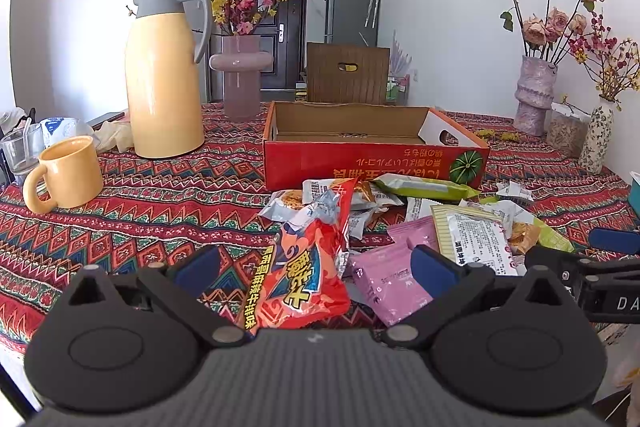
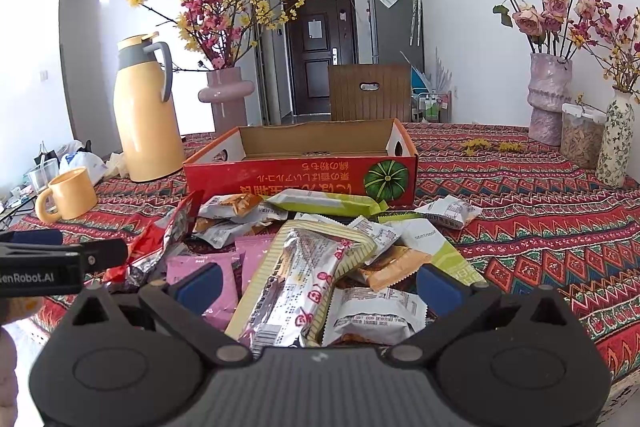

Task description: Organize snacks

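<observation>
A heap of snack packets (image 1: 440, 227) lies on the patterned tablecloth in front of an open red cardboard box (image 1: 376, 163), which looks empty inside. My left gripper (image 1: 316, 267) is open, its blue pads either side of an orange-red snack packet (image 1: 304, 279) without touching it. A pink packet (image 1: 384, 283) lies by its right finger. In the right wrist view my right gripper (image 2: 320, 285) is open over a long silver packet (image 2: 296, 287) that rests on a yellow-striped packet (image 2: 260, 291). The red box (image 2: 300, 179) stands just behind the heap.
A yellow thermos jug (image 1: 164, 75), yellow mug (image 1: 68, 175) and glass (image 1: 20, 151) stand at the left. Flower vases (image 1: 534, 95) and a jar (image 1: 566, 135) line the right wall side. A pink vase (image 1: 240, 75) and a brown chair back (image 1: 348, 73) are behind the box.
</observation>
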### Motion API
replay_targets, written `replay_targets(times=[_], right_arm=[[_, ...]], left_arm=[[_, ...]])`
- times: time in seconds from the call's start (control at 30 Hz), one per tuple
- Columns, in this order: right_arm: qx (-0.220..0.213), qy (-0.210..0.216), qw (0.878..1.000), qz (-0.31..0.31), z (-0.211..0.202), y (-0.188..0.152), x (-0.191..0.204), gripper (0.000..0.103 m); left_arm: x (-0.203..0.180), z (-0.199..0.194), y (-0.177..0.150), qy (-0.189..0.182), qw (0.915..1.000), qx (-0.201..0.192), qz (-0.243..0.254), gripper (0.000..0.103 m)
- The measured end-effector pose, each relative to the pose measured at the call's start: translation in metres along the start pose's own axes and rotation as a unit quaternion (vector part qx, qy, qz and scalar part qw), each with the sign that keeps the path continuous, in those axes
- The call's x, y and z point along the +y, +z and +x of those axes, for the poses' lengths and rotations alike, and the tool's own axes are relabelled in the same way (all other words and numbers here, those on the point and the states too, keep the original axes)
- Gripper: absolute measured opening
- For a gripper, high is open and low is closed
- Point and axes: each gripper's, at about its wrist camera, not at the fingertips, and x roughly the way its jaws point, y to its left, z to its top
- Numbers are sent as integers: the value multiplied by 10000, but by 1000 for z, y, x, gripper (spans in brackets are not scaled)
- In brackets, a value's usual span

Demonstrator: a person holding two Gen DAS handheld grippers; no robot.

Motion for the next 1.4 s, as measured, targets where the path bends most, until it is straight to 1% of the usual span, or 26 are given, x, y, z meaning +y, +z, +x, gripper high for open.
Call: replay_targets(times=[1.4], right_arm=[[26, 53, 10000, -11, 0, 0, 3, 103]], left_arm=[[0, 0, 0, -4, 10000, 1, -5, 103]])
